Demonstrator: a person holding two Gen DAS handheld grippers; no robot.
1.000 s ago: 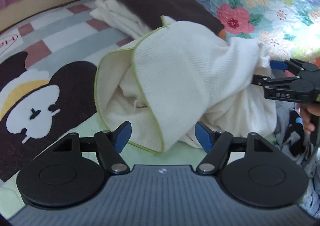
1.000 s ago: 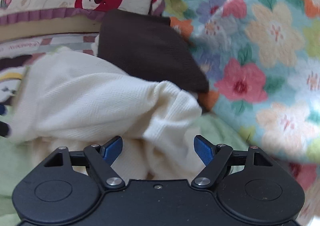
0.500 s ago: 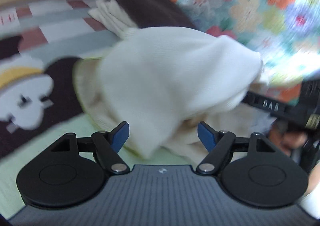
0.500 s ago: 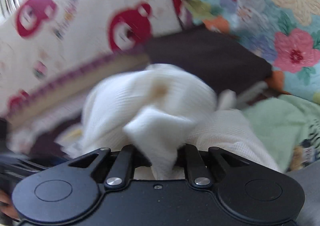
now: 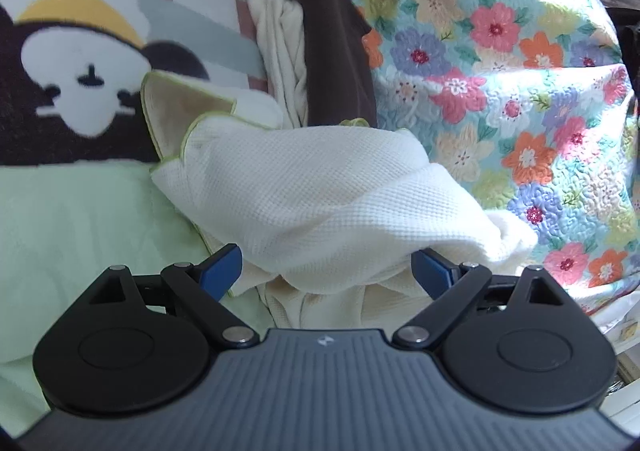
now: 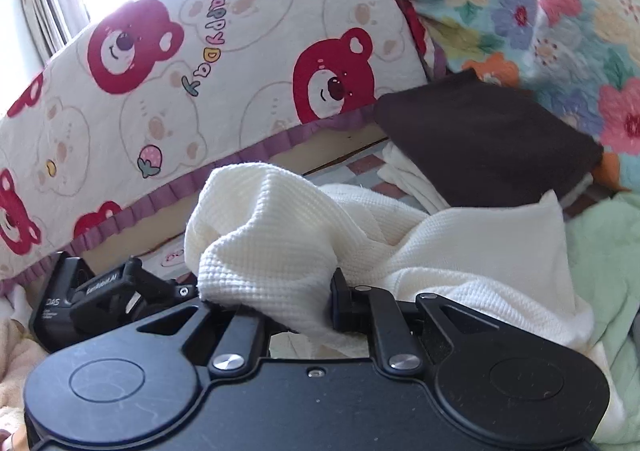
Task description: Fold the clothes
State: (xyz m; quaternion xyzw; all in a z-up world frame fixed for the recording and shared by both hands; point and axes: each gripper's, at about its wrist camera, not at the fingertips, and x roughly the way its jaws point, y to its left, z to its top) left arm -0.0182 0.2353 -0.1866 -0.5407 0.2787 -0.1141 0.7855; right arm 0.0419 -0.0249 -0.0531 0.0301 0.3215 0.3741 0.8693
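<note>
Waffle-knit cream garment point(image 5: 320, 191) heaped on the green sheet point(image 5: 80, 219), soft, light and floppy.
Your right gripper point(image 6: 280, 303) already pinches a bunched fold; your left gripper point(image 5: 326, 271), jaws just widened and empty, should take the green-piped hem point(image 5: 188, 135).

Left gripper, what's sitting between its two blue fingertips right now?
In the left wrist view, a fold of the white waffle-weave garment lies between the open left gripper fingers; the pads are not pressing it.
</note>
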